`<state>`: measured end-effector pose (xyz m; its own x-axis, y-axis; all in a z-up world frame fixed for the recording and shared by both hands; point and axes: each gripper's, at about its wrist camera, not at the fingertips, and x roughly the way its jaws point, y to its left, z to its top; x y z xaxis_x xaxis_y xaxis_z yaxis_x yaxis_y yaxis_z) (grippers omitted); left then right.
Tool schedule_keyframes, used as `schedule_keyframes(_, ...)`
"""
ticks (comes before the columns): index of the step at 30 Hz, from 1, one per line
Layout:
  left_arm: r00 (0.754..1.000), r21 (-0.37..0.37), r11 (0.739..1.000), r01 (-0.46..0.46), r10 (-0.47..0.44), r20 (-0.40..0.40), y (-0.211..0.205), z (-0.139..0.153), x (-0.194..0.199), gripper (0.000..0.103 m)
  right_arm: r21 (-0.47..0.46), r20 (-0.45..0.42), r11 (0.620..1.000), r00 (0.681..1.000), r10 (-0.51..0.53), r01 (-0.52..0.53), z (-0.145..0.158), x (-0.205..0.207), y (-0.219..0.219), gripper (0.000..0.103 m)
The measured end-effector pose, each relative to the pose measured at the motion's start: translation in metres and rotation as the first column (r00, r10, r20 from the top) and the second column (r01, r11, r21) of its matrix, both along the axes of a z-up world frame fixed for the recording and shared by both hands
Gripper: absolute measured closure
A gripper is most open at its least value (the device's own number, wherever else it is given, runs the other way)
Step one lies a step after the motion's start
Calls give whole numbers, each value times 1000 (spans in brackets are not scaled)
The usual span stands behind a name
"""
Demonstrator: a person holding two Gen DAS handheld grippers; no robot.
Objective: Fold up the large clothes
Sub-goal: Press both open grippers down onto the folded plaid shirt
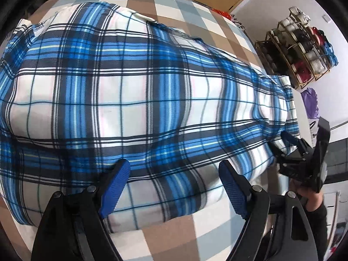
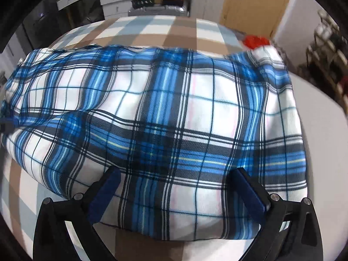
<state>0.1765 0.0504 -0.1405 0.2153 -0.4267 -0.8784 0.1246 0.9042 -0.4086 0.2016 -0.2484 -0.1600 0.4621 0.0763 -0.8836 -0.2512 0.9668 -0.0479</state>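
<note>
Since the plaid shirt [image 1: 134, 91] lies spread over the checkered tablecloth [image 1: 174, 235], filling mid-frame, left gripper [image 1: 174, 169] and right gripper [image 2: 176, 176] both hover spread wide over its near hem, probably lining up a grab.

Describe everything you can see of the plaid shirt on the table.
The plaid shirt is woven-looking cloth, white with blue, black and thin pale stripes. It lies spread flat, mildly rippled, across the checked tablecloth, its near hem toward both grippers. The left gripper and right gripper are open over that hem; whether the fingers touch the cloth is unclear.
</note>
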Motion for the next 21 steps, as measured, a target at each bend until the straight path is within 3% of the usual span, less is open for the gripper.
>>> schedule_keyframes(4, 998, 66, 997, 38, -41, 44, -5, 3, -6, 23, -37, -54, 999, 998, -17, 15, 8, 5, 1, 0)
schedule_keyframes(7, 999, 57, 998, 15, -17, 30, -4, 13, -12, 23, 31, 38, 999, 999, -20, 19, 33, -7, 4, 0)
schedule_keyframes(9, 999, 48, 999, 12, -14, 43, 6, 16, -17, 23, 66, 51, 998, 999, 13, -16, 39, -14, 16, 0)
schedule_keyframes(13, 998, 96, 994, -48, 44, 43, 41, 6, -18, 23, -54, 45, 996, 997, 69, -66, 22, -17, 48, 0)
schedule_keyframes(17, 996, -47, 995, -85, 86, 22, 74, -7, -17, 23, 5, -38, 999, 999, 34, -34, 3, -8, 40, 0)
schedule_keyframes(21, 995, -32, 995, -97, 97, -7, 78, -1, -19, 23, -6, -20, 1000, 1000, 15, -15, 17, -15, 37, 0)
